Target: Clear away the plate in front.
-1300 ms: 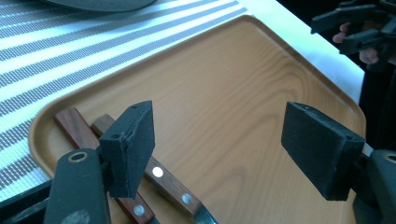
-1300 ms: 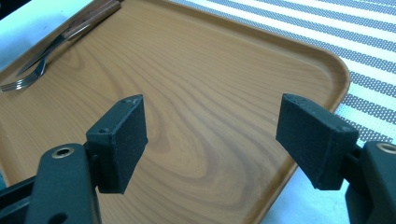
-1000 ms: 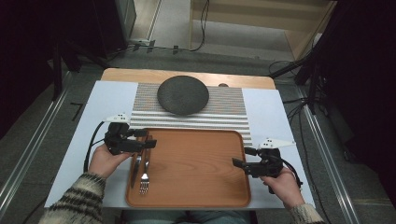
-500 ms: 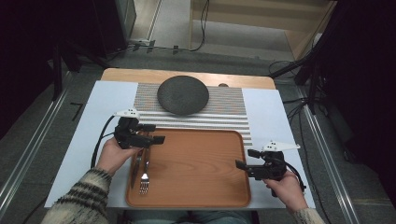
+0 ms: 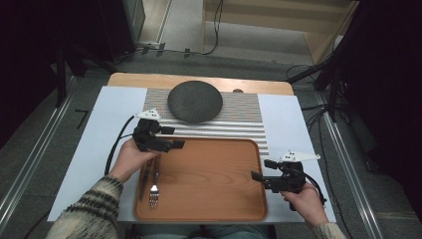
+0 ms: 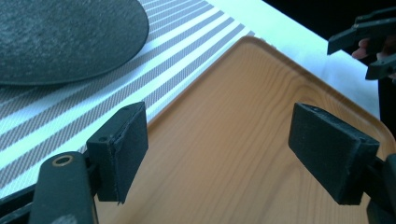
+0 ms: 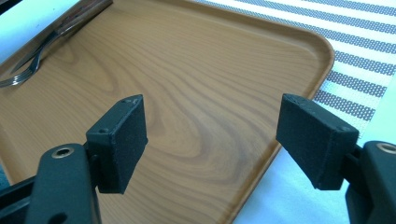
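Step in hand: your left hand-held gripper [image 5: 168, 138] has just let go and is drawing off from the cutlery; its jaws have just been opening, and the left gripper view shows nothing between them, only tray wood.
Left hand-held gripper: spread wide, over the far left corner of the brown wooden rectangular tray [image 5: 209, 211], pointing toward the tray's middle.
Right hand-held gripper: your right hand-held gripper [image 5: 260, 170] is spread too, empty, at the tray's right edge with its jaws over the wood.
Cutlery: the steel fork with a dark wooden handle [image 5: 154, 191] lies along the tray's left edge, prongs toward you; a dark-handled knife [image 5: 144, 180] lies just beside it, nearer the rim.
Beyond the tray: the round dark grey plate [image 5: 194, 101] sits on the grey-and-white striped placemat [image 5: 244, 115], apart from the tray, on the pale tabletop [image 5: 107, 119].
Next move: judging by the layout, either the cutlery goes beside the plate or the plate comes onto the tray. For the fork, you'd come down across the handle with the jaws straddling it, keeping clear of the knife.
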A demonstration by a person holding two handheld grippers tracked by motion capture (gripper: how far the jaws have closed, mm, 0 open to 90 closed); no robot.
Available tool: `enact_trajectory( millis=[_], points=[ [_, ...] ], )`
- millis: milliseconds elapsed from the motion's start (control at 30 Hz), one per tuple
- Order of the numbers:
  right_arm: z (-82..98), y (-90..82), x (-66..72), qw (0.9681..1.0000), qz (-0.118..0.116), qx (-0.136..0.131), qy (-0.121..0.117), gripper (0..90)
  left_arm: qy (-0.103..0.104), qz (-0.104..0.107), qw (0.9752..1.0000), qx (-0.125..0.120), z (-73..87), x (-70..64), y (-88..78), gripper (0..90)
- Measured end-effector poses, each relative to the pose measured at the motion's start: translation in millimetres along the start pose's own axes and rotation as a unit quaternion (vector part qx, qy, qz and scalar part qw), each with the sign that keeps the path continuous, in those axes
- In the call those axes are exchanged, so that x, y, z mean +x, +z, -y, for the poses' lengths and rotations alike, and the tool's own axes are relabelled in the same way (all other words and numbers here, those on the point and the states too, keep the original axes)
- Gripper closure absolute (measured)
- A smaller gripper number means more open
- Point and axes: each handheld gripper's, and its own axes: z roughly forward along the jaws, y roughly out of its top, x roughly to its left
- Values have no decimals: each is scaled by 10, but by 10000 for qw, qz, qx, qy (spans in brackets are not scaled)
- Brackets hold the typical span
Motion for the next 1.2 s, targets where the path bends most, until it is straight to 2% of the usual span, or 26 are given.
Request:
enact_trajectory(
  millis=[67, 233, 467, 700, 800, 1033, 1200],
  points=[
    [-3, 5, -1, 10000, -5, 10, 1, 227, -7, 41, 10000, -15, -40, -15, 20, 201],
    [-11, 15, 1, 10000, -26, 4, -6, 227, 207, 24, 9997, 83, -133, -42, 82, 201],
    [-15, 25, -6, 10000, -43, 18, 18, 227, 312, -55, 9993, 201, -208, 61, 180, 201],
    [-44, 56, -1, 10000, -78, 15, -25, 227, 304, 67, 9993, 187, -334, 183, 302, 211],
    [-53, 63, 2, 9999, -111, 2, -26, 227, 472, -17, 9986, 226, -400, 195, 364, 211],
    [-57, 62, 0, 9999, -130, -12, -7, 227, 558, 54, 9983, 128, -530, 211, 493, 211],
    [-54, 52, -2, 9999, -141, -17, -8, 227, 610, 36, 9980, 177, -597, 242, 598, 211]
  ],
)
